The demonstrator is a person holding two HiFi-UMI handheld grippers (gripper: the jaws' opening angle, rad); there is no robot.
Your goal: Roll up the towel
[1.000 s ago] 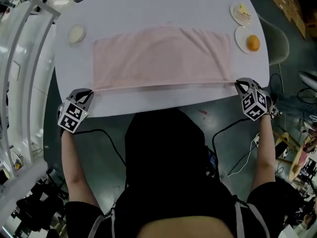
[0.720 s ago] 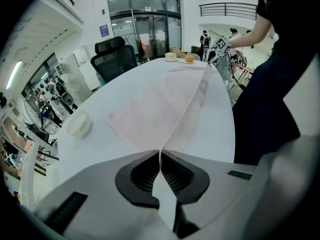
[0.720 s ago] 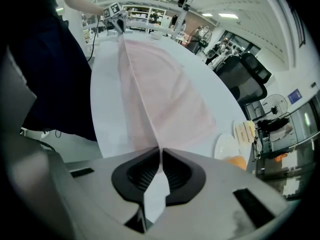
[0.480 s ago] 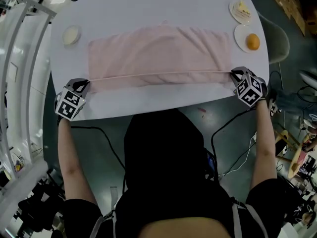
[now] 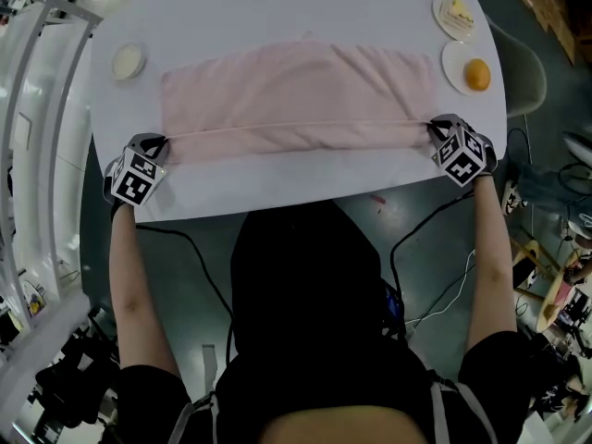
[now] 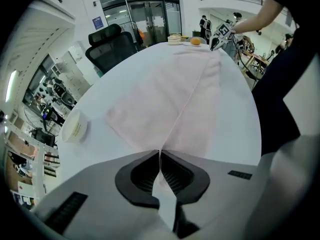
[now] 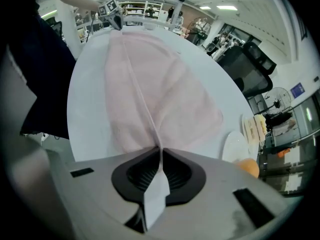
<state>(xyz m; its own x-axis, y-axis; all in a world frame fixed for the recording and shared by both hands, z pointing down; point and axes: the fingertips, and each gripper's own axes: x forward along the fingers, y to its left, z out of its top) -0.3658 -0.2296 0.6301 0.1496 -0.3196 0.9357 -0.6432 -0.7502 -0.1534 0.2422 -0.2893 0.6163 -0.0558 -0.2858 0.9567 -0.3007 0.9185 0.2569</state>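
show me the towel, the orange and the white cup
towel [image 5: 296, 89], head view, middle of the flat pink cloth
orange [image 5: 477, 74], head view, centre of the fruit
white cup [image 6: 75, 128], left gripper view, middle of the cup

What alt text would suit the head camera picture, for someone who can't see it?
From above: a person grips one long edge of a pink towel on a white table, left tongs and right tongs shut on its two ends. A cup sits far left, an orange on a plate far right.
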